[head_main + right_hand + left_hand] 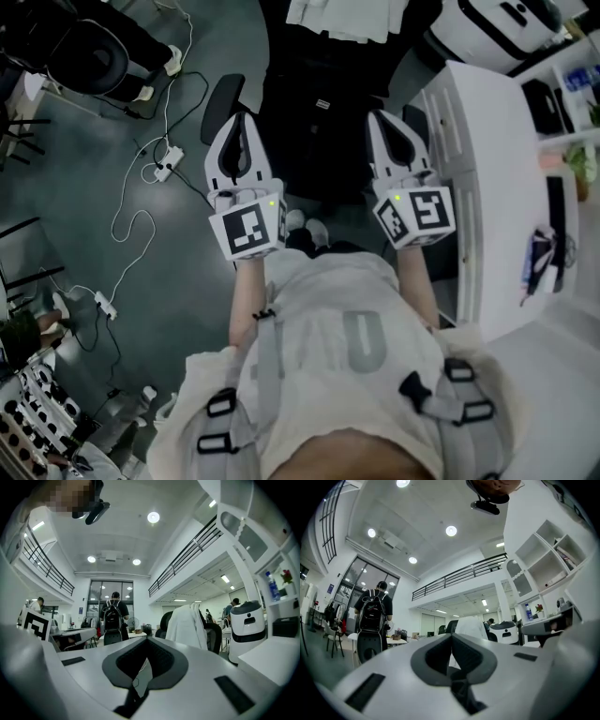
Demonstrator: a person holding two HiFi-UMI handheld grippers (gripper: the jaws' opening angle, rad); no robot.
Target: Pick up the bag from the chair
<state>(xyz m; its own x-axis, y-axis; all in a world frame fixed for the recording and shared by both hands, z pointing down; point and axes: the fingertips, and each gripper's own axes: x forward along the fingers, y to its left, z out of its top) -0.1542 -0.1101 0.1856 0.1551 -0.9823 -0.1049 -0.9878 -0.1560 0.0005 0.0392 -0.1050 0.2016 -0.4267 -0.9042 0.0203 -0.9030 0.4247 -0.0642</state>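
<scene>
A black office chair (323, 112) stands straight ahead of me, with a white garment (342, 17) draped over its back. A dark bulk lies on the seat; it is black on black, so I cannot make out the bag's outline. My left gripper (239, 120) and right gripper (389, 117) are held side by side, pointing at the chair's two sides and short of it. Both are shut with nothing between the jaws. The left gripper (452, 638) view shows the draped chair (469, 626) in the distance. In the right gripper (146, 641) view the chair (187, 620) stands to the right.
A white desk (487, 169) runs along my right side. Cables and a power strip (167, 165) lie on the floor at the left, and another black chair (89, 56) is at top left. A person with a backpack (112, 616) and a white robot (246, 620) stand farther off.
</scene>
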